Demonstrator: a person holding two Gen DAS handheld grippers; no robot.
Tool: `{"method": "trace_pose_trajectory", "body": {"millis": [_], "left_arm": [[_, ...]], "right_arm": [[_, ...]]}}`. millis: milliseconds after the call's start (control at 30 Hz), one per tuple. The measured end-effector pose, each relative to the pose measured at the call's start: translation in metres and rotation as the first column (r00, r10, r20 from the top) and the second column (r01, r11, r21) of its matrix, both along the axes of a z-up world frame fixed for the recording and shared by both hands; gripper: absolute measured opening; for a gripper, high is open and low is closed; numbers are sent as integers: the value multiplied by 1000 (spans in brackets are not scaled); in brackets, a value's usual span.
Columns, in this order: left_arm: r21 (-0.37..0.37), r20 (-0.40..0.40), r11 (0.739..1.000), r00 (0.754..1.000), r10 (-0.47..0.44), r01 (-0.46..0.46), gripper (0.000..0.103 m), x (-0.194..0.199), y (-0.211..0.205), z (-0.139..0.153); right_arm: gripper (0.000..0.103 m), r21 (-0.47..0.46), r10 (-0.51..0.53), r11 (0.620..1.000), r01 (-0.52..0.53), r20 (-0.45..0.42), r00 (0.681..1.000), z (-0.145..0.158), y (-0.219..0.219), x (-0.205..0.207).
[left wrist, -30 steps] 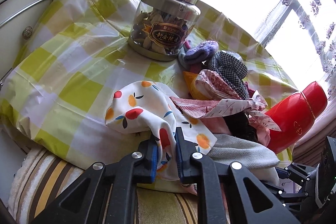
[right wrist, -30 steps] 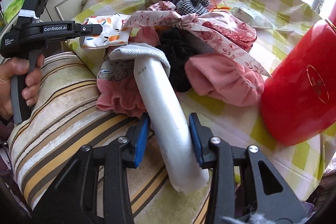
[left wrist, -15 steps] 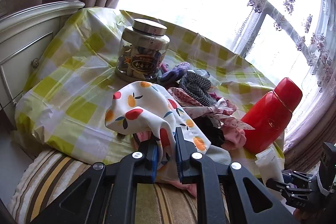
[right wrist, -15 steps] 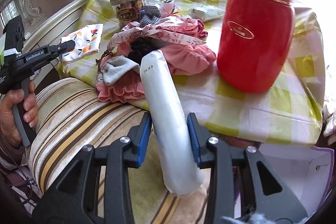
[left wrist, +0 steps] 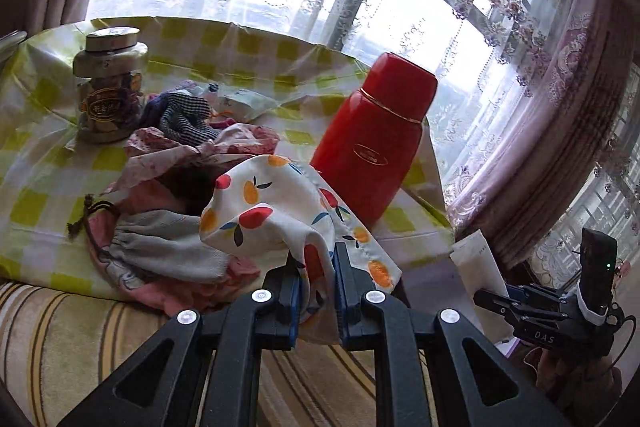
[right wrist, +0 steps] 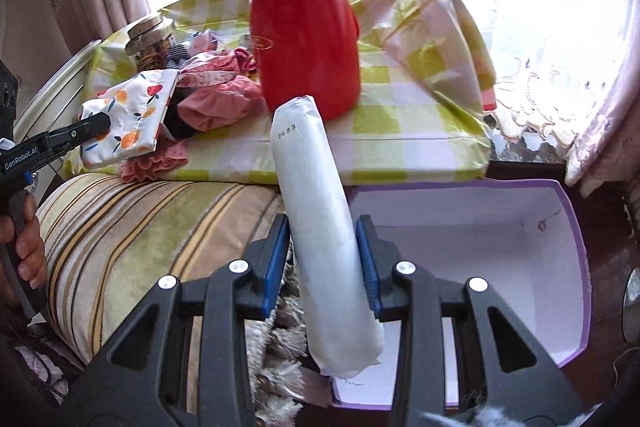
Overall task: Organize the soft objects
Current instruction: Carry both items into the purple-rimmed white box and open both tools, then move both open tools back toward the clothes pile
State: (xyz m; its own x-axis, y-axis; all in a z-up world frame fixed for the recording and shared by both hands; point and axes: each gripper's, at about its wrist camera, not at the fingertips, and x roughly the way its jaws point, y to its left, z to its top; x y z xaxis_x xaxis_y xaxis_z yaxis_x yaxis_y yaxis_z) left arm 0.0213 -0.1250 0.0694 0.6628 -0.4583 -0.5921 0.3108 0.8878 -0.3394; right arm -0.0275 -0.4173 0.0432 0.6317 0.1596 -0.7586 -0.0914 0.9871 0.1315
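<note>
From the left wrist, my left gripper [left wrist: 316, 279] has its jaws clamped on the fruit cloth [left wrist: 272, 211], now lifted off the counter [left wrist: 40, 163] and swung right, with the flask [left wrist: 376, 147] straight ahead instead of the jar [left wrist: 108, 87]; the pile [left wrist: 168, 243] stays behind at the counter's edge. From the right wrist, my right gripper [right wrist: 322, 267] grips the white roll [right wrist: 316, 211], jaws pinched in slightly, and it has come away from the pile and now hangs over the sofa edge beside the open box [right wrist: 568, 211]. I reckon both items are headed for that box.
</note>
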Motion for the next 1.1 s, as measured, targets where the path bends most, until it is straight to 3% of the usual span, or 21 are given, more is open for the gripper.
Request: {"method": "trace_pose_trajectory", "body": {"millis": [200,367,400,467,500,533,633,900,1033,1100], "left_arm": [[1,-45,985,984,-175,175,15,-11,-68,-1],[4,-72,951,948,-309,310,16,-22,-124,0],[4,-81,941,938,-338,340,23,-24,-135,0],[13,-93,923,920,-381,384,41,-29,-154,0],[22,-88,918,915,-393,396,56,-32,-161,1],[32,-76,915,914,-398,401,66,-36,-165,3],[59,-45,914,916,-398,400,76,-42,-170,9],[113,-31,942,949,-315,316,79,-31,-148,13],[150,-1,955,966,-257,254,84,-33,-128,15],[192,9,960,977,-211,206,85,-31,-120,15]], "right_arm": [[40,-31,-130,991,130,6,991,1,-41,-20],[41,-69,-229,971,230,34,973,7,-70,-36],[44,-75,-245,966,247,40,969,8,-75,-38],[60,-86,-279,955,284,64,958,11,-84,-44],[73,-90,-295,949,301,79,952,13,-88,-47],[80,-96,-309,943,318,95,946,15,-91,-49],[83,-107,-332,933,345,123,935,21,-96,-53],[95,-183,-378,896,404,160,912,28,-85,-49],[97,-261,-386,860,439,229,893,35,-67,-46],[98,-275,-366,860,431,256,894,38,-57,-44]]}}
